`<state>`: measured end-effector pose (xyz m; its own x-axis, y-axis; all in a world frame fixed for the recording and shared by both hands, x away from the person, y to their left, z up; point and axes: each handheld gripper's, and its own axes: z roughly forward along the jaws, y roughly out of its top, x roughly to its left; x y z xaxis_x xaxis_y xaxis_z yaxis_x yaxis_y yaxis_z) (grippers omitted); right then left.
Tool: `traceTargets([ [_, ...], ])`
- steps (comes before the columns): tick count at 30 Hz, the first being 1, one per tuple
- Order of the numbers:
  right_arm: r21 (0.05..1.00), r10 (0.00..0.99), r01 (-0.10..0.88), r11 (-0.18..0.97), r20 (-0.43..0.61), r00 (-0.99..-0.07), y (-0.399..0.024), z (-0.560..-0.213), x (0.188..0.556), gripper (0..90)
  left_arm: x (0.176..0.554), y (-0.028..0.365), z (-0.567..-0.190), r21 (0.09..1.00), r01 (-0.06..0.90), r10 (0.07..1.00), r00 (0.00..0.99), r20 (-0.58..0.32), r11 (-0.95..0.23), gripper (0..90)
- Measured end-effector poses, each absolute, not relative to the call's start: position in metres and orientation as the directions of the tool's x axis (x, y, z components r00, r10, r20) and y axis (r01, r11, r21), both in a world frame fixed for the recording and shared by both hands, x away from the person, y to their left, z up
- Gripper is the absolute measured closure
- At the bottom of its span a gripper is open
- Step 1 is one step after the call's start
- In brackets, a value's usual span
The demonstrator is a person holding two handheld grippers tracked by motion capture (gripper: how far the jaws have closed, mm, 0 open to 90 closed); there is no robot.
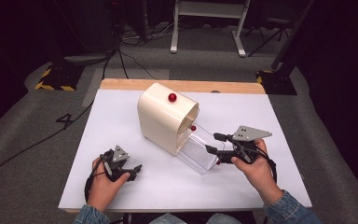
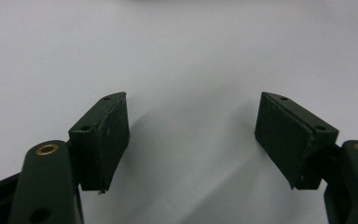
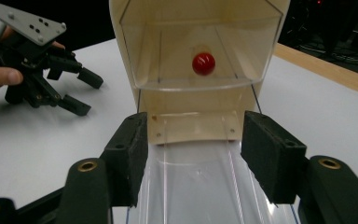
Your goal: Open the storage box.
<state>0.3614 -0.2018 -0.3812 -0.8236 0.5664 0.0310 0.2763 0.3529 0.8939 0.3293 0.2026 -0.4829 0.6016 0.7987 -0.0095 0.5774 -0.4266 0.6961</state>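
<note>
Nearest the person, the left gripper (image 1: 131, 171) rests on the white table (image 1: 121, 121) with its jaws spread wide around nothing (bare tabletop between its pads (image 2: 107, 140)). The right gripper (image 1: 213, 143) sits with its jaws spread on either side of the clear flap (image 3: 200, 186) lying open before the cream box (image 1: 165, 116). Inside the box hangs a red ball (image 3: 203, 63); another red knob (image 1: 172, 97) tops the box.
</note>
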Motion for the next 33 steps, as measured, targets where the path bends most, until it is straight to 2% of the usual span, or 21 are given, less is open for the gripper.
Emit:
traceTargets([
  [11,0.893,0.552,0.254,0.371,0.008,-0.834,-0.173,-0.375,0.382,46.3,0.33,0.202,-0.483,0.694,0.58,0.799,0.601,-0.012,-0.426,26.3],
  [18,0.892,0.551,0.244,0.381,-0.007,-0.835,-0.158,-0.38,0.397,54.6,0.329,0.203,-0.483,0.694,0.578,0.798,0.603,-0.009,-0.429,26.3],
  [27,0.89,0.547,0.219,0.401,-0.041,-0.836,-0.152,-0.384,0.405,73.4,0.329,0.202,-0.483,0.7,0.571,0.798,0.602,-0.003,-0.428,26.4],
  [33,0.891,0.542,0.202,0.407,-0.057,-0.838,-0.152,-0.383,0.403,73.9,0.328,0.202,-0.483,0.701,0.566,0.797,0.603,0.005,-0.433,26.6],
])
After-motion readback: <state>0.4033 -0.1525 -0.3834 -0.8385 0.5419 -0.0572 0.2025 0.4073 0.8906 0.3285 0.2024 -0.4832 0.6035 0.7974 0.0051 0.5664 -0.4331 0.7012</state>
